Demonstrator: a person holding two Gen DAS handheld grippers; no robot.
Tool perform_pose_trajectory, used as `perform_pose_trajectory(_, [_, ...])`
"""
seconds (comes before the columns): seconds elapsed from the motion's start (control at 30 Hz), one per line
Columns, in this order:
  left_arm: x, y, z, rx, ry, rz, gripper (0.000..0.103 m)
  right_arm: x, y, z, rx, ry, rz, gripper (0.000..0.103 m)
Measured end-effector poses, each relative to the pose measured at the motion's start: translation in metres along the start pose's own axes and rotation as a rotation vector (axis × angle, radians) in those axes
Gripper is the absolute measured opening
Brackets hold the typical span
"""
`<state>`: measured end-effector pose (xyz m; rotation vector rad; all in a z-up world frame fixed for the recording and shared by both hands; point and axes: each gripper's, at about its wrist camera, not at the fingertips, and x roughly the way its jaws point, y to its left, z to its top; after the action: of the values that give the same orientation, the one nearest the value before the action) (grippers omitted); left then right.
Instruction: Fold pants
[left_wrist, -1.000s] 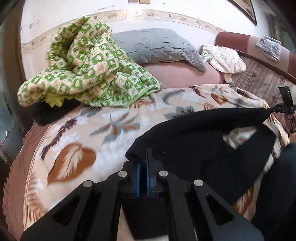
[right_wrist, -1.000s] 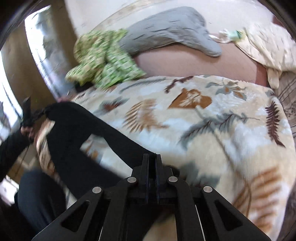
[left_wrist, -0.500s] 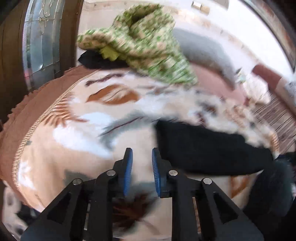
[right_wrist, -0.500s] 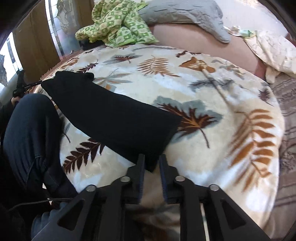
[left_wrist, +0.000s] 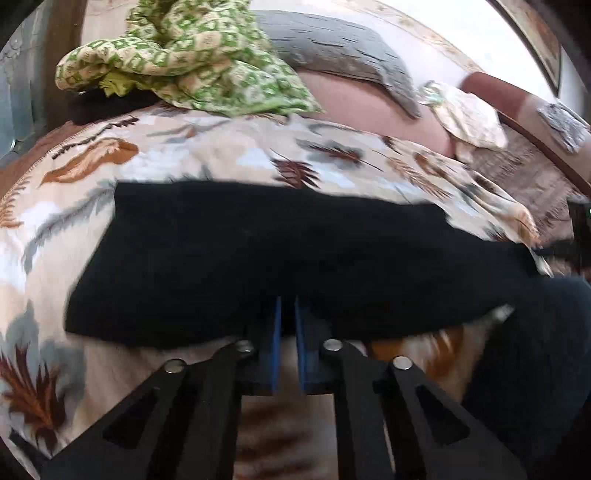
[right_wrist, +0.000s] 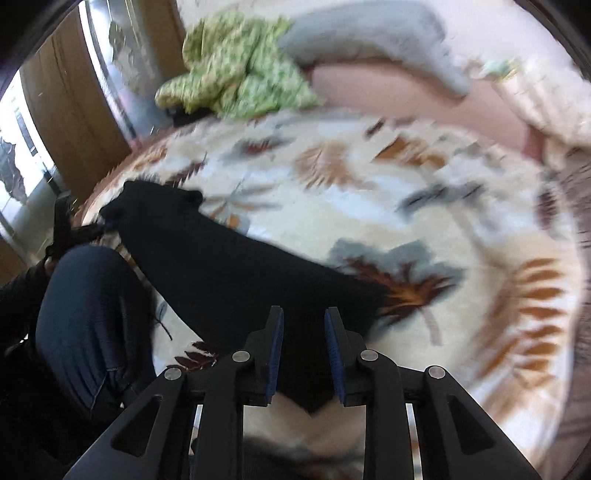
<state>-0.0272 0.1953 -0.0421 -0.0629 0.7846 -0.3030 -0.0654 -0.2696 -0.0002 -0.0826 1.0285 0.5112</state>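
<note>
Pants (left_wrist: 266, 254): black, folded lengthwise into one long band, lying flat on the bed's leaf-print blanket (left_wrist: 207, 155). Straight ahead of the left claw, stretching out to both sides of it; ahead and to the left of the right claw.

Left claw (left_wrist: 287, 317): blue pads nearly together, only a narrow gap between them. Tips sit at the near long edge of the band. Whether cloth is pinched between them, cannot tell; black on black, and blurred.

Right claw (right_wrist: 303, 332): released, pads clearly apart. The near end of the pants (right_wrist: 229, 273) lies between and under the pads, not gripped.

Handling, as judged: soft, limp, light cloth with no stiffness; it will sag and drape from any held point and layers may slide apart. Thick-looking knit, so probably not slippery on the fuzzy blanket.

Where to hold: the end corners of the band, catching all layers at once, so the end can be carried over to the other end.

Pose: both claws low over the bed, angled down and forward. Left faces the band's long side; right faces along it from one end. Person's dark-clad leg (right_wrist: 85, 314) lies left of the right claw.

Beyond the claws: green checked blanket (left_wrist: 184, 59) and grey pillow (left_wrist: 340, 59), well apart from the pants.
</note>
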Motion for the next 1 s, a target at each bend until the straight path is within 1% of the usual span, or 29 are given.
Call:
perform_pose_trajectory(0.03, [0.008, -0.003, 0.008, 0.028, -0.021, 0.016, 0.005, 0.018, 0.000, -0.001, -0.032, 0.054, -0.024, 0.021])
perform_pose_trajectory(0.07, [0.013, -0.002, 0.009, 0.042, -0.035, 0.018, 0.005, 0.038, -0.002, -0.002, -0.061, 0.103, -0.083, 0.018])
perform_pose_trajectory(0.1, [0.020, 0.000, 0.015, 0.046, -0.061, 0.016, 0.004, 0.043, -0.005, -0.002, -0.075, 0.058, -0.084, 0.018])
perform_pose_trajectory(0.13, [0.025, 0.006, 0.017, 0.026, -0.068, 0.003, 0.003, 0.042, -0.008, -0.001, -0.075, -0.002, -0.081, 0.018])
perform_pose_trajectory(0.17, [0.027, 0.013, 0.020, -0.012, -0.071, -0.025, 0.002, 0.043, -0.013, 0.001, -0.054, -0.028, -0.093, 0.018])
perform_pose_trajectory(0.23, [0.023, 0.027, 0.021, -0.071, -0.070, -0.075, 0.002, 0.045, -0.021, 0.003, 0.004, -0.061, -0.077, 0.019])
perform_pose_trajectory(0.27, [0.017, 0.028, 0.017, -0.086, -0.068, -0.091, 0.002, 0.044, -0.021, 0.002, 0.011, -0.058, -0.067, 0.022])
perform_pose_trajectory(0.37, [-0.012, 0.032, 0.001, -0.069, -0.077, -0.104, 0.002, 0.032, -0.015, 0.002, -0.011, -0.023, -0.071, 0.022])
perform_pose_trajectory(0.4, [-0.024, 0.036, -0.004, -0.074, -0.087, -0.101, 0.002, 0.026, -0.013, 0.005, -0.013, -0.024, -0.070, 0.022])
perform_pose_trajectory(0.47, [-0.051, 0.048, -0.014, -0.122, -0.138, -0.072, 0.003, 0.014, -0.007, 0.009, -0.036, -0.064, -0.052, 0.023])
perform_pose_trajectory(0.5, [-0.061, 0.053, -0.014, -0.149, -0.166, -0.060, 0.003, 0.011, -0.004, 0.010, -0.050, -0.075, -0.033, 0.026])
perform_pose_trajectory(0.53, [-0.069, 0.058, -0.011, -0.177, -0.196, -0.061, 0.003, 0.016, -0.002, 0.014, -0.056, -0.059, -0.007, 0.029])
perform_pose_trajectory(0.57, [-0.073, 0.059, -0.004, -0.197, -0.230, -0.063, 0.003, 0.023, -0.002, 0.015, -0.066, -0.036, -0.003, 0.030])
perform_pose_trajectory(0.6, [-0.073, 0.060, 0.002, -0.208, -0.248, -0.070, 0.003, 0.042, -0.004, 0.018, -0.085, 0.023, -0.045, 0.030])
perform_pose_trajectory(0.63, [-0.065, 0.059, 0.009, -0.216, -0.242, -0.085, 0.005, 0.055, -0.008, 0.018, -0.078, 0.068, -0.083, 0.030])
perform_pose_trajectory(0.67, [-0.055, 0.058, 0.012, -0.216, -0.211, -0.072, 0.006, 0.063, -0.017, 0.021, -0.034, 0.048, -0.073, 0.030])
perform_pose_trajectory(0.7, [-0.036, 0.060, 0.012, -0.202, -0.139, -0.021, 0.006, 0.062, -0.022, 0.025, 0.001, 0.019, -0.061, 0.030])
perform_pose_trajectory(0.73, [-0.016, 0.063, 0.007, -0.176, -0.060, 0.035, 0.005, 0.062, -0.027, 0.030, 0.042, 0.017, -0.070, 0.029])
perform_pose_trajectory(0.77, [-0.008, 0.068, 0.002, -0.167, -0.040, 0.037, 0.002, 0.061, -0.027, 0.032, 0.057, 0.016, -0.087, 0.027])
perform_pose_trajectory(0.8, [-0.010, 0.074, -0.004, -0.166, -0.087, 0.009, 0.002, 0.059, -0.024, 0.033, 0.053, 0.012, -0.106, 0.027])
perform_pose_trajectory(0.83, [-0.012, 0.076, -0.004, -0.167, -0.086, 0.007, 0.002, 0.053, -0.013, 0.034, 0.023, 0.007, -0.141, 0.027])
perform_pose_trajectory(0.87, [-0.014, 0.076, -0.003, -0.182, -0.085, 0.012, 0.001, 0.049, -0.006, 0.032, 0.000, -0.002, -0.143, 0.032])
perform_pose_trajectory(0.9, [-0.019, 0.076, 0.000, -0.213, -0.086, 0.027, 0.001, 0.042, 0.003, 0.031, -0.035, -0.021, -0.119, 0.032])
perform_pose_trajectory(0.93, [-0.024, 0.074, 0.003, -0.233, -0.093, 0.020, 0.001, 0.034, 0.014, 0.029, -0.070, -0.038, -0.092, 0.032])
perform_pose_trajectory(0.97, [-0.031, 0.070, 0.008, -0.240, -0.120, -0.016, 0.003, 0.028, 0.024, 0.029, -0.105, -0.051, -0.076, 0.032])
perform_pose_trajectory(1.0, [-0.037, 0.065, 0.013, -0.226, -0.153, -0.040, 0.005, 0.024, 0.030, 0.029, -0.123, -0.057, -0.066, 0.033])
